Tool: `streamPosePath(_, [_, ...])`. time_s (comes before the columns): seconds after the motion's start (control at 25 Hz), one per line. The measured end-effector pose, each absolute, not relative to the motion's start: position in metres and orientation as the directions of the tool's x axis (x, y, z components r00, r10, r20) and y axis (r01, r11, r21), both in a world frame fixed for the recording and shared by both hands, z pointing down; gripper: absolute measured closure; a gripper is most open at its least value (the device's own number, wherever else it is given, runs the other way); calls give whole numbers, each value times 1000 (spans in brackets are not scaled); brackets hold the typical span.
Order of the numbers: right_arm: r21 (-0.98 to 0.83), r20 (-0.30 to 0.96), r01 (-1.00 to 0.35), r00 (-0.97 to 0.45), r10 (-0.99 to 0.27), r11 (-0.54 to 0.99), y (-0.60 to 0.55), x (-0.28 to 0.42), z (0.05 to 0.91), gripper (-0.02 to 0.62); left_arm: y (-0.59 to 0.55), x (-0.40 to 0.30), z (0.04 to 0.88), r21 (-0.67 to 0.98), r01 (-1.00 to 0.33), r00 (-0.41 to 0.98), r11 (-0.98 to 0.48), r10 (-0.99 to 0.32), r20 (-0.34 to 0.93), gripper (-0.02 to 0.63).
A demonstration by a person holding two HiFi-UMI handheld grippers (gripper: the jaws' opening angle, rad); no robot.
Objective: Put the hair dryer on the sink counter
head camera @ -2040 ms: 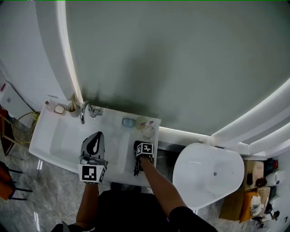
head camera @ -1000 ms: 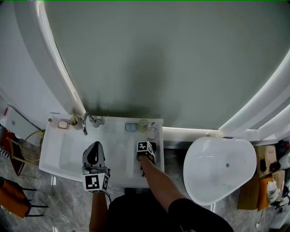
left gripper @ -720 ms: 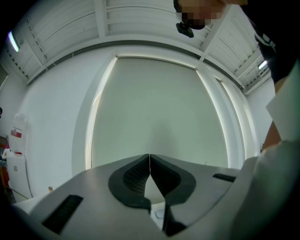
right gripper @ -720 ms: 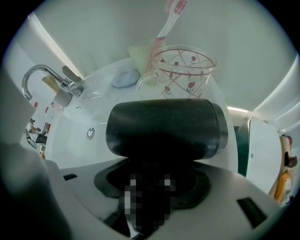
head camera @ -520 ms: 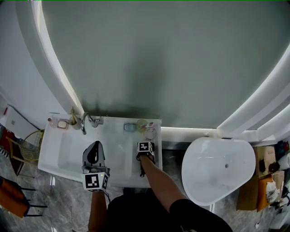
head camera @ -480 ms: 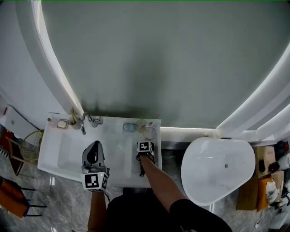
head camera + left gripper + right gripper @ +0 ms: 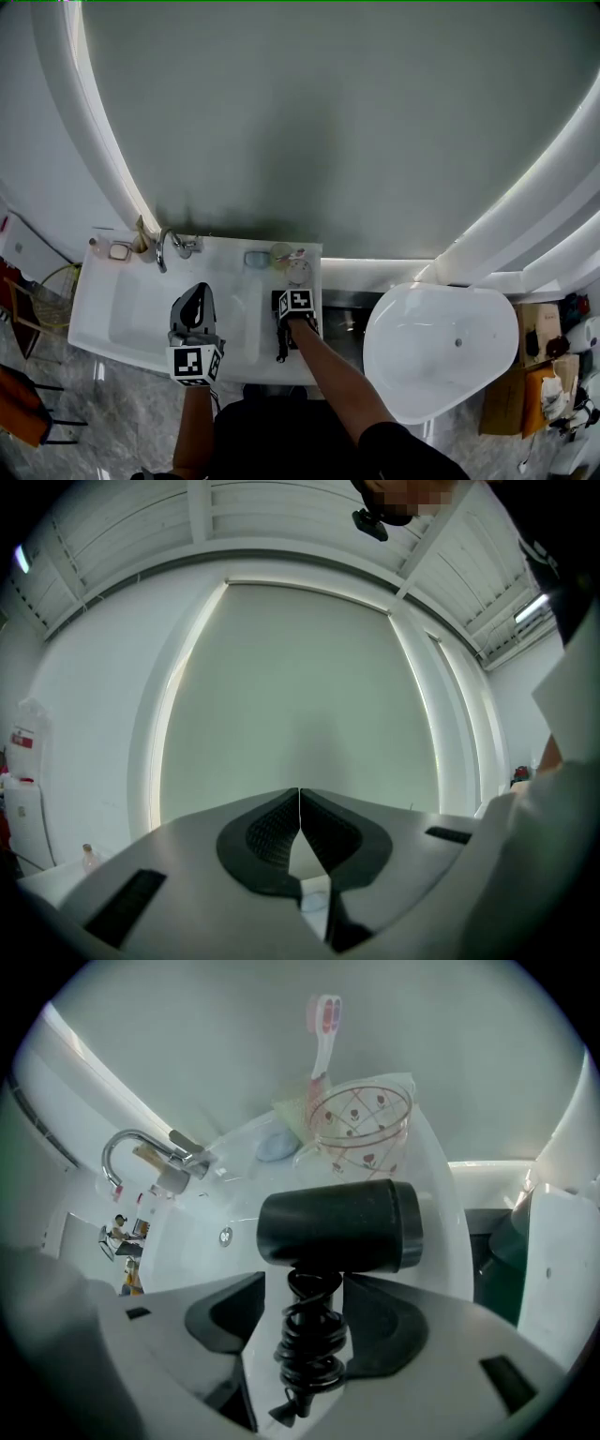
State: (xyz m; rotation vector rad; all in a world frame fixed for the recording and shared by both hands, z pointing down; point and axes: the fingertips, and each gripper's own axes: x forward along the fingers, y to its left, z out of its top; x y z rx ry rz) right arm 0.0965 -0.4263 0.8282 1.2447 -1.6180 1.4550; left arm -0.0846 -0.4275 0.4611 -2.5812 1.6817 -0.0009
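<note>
On the white sink counter [image 7: 253, 311] lies the black cord-wrapped hair dryer [image 7: 337, 1222], our right gripper [image 7: 307, 1283] with jaws just opening, loose about its handle, left gripper [image 7: 299, 803] clenched empty; we judge the release underway, lifting clear next

Overhead, low close-up; shared sink counter [image 7: 255, 314]

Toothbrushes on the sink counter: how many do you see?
1: a pink-and-white toothbrush, upright beside the clear patterned cup, beyond the black hair dryer. Others may be hidden.
</note>
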Motion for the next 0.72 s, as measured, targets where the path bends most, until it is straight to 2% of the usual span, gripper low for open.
streamPosePath(0.16, [-433, 848, -902, -410, -335, 9, -430, 97, 787, 327, -429, -73, 464, -49, -906, 422, -421, -906, -24, 580])
streamPosePath(0.32, [-463, 727, -881, -441, -526, 98, -452, 107, 722, 327, -432, -63, 466, -52, -903, 428, -427, -903, -22, 580])
streamPosePath(0.52, [-447, 461, -868, -431, -775, 217, -474, 133, 603, 327, -432, -52, 467, -50, -897, 441, -439, -897, -28, 581])
streamPosePath(0.72, [-233, 120, -900, -402, -908, 368, -468, 152, 476, 327, -431, -43, 466, -62, -891, 452, -450, -892, -29, 581])
